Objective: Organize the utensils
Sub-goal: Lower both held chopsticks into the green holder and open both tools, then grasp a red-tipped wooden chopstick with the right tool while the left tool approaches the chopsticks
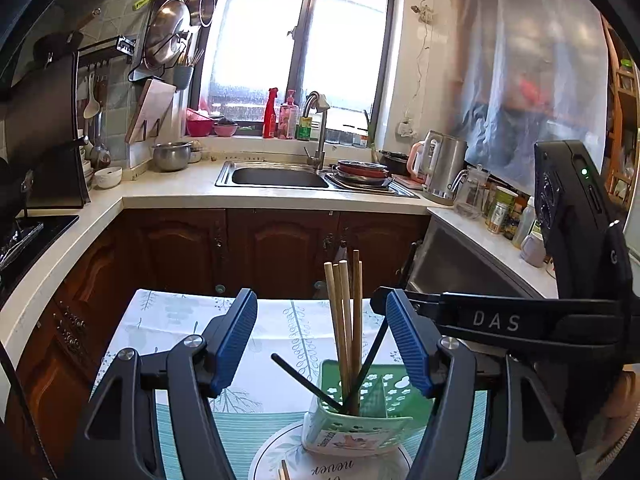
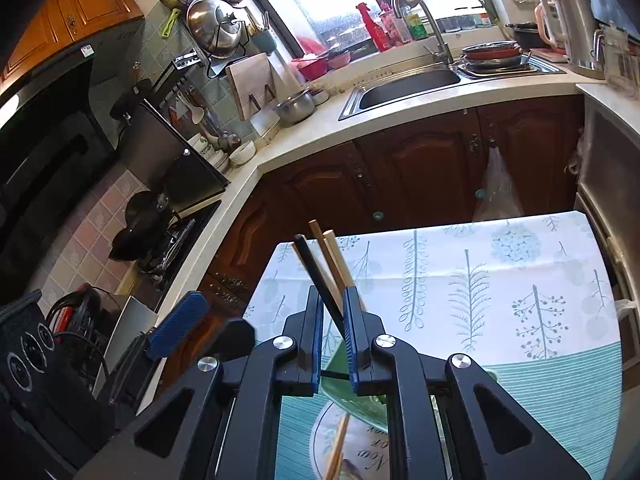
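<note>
A green perforated utensil holder (image 1: 360, 412) stands on a small table and holds several wooden chopsticks (image 1: 344, 320) and two black chopsticks (image 1: 304, 380). My left gripper (image 1: 322, 344) is open and empty, its blue pads either side of the holder. My right gripper (image 2: 333, 340) is nearly shut around a black chopstick (image 2: 316, 272) above the holder, with wooden chopsticks (image 2: 334, 256) just behind. The right gripper body also shows in the left wrist view (image 1: 500, 320). A loose wooden chopstick (image 2: 338, 448) lies on the table mat below.
The table has a leaf-print cloth (image 2: 480, 280) and a round mat (image 1: 280, 456). Kitchen counter with sink (image 1: 280, 176), kettle (image 1: 444, 168), jars and dark cabinets surround it. A stove and pot (image 2: 148, 216) stand at the left.
</note>
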The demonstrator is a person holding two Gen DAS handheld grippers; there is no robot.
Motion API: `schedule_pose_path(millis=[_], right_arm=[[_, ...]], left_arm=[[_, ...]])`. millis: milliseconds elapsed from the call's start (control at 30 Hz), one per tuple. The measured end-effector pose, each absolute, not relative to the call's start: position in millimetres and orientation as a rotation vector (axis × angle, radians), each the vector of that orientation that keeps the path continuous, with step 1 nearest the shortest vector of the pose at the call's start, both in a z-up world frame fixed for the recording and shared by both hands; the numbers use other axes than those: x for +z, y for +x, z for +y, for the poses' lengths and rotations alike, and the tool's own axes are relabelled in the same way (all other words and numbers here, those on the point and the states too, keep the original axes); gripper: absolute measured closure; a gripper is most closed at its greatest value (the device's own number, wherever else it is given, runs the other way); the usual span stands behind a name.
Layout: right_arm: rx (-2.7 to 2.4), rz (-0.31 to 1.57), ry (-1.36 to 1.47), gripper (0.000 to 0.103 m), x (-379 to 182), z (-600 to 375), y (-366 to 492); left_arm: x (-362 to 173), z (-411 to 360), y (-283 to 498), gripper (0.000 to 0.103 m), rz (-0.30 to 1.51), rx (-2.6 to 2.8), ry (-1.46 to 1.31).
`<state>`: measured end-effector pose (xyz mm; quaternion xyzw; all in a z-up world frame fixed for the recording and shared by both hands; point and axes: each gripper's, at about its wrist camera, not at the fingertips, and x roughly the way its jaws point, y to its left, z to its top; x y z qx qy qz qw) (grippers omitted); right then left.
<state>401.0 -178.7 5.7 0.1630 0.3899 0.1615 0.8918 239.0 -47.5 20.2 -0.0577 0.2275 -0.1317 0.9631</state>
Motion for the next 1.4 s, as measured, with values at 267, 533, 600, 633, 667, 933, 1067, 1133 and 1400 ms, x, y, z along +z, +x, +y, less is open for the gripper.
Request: schedule_pose_path(millis=[267, 533, 600, 633, 667, 933, 1067, 1133, 1400], right_arm=[[0.363, 0.791, 0.344, 0.066, 20.6, -176.7, 384.0], [0.415, 0.746, 0.338, 0.066, 47.1, -167.7, 351.1], [0.414, 0.749, 0.308, 0.066, 48.6, -165.2, 338.8], [0.406, 0.753, 0.284, 0.066, 47.7, -164.1, 331.2], [0.401, 0.757, 0.259, 0.066, 45.4, -163.6, 322.7], [0.386, 0.86, 0.222, 0.066, -15.2, -174.1, 251.9], [0.381, 0.945, 0.175, 0.068, -59.6, -169.1, 213.9], [0.394, 1.003, 0.156, 0.073, -81.8, -164.0, 198.4], [0.49, 1.178, 0.195, 0.086, -149.0, -147.8, 144.3]], left_arm=[[34.5, -24.5, 222.4, 0.036, 0.471, -0.275, -0.164], [34.8, -11.6, 204.2, 0.036, 0.531, -0.254, -0.136], [32.2, -9.5, 197.6, 0.036, 0.557, -0.263, -0.133], [29.5, -8.1, 193.2, 0.036, 0.575, -0.274, -0.134], [27.1, -7.6, 190.9, 0.036, 0.592, -0.285, -0.134], [-20.4, -12.3, 168.5, 0.036, 0.782, -0.332, -0.101], [-53.0, -13.9, 162.6, 0.054, 0.897, -0.354, -0.115], [-74.6, -14.4, 161.6, 0.065, 0.979, -0.344, -0.125], [-134.7, -8.3, 148.5, 0.084, 1.144, -0.283, -0.164]])
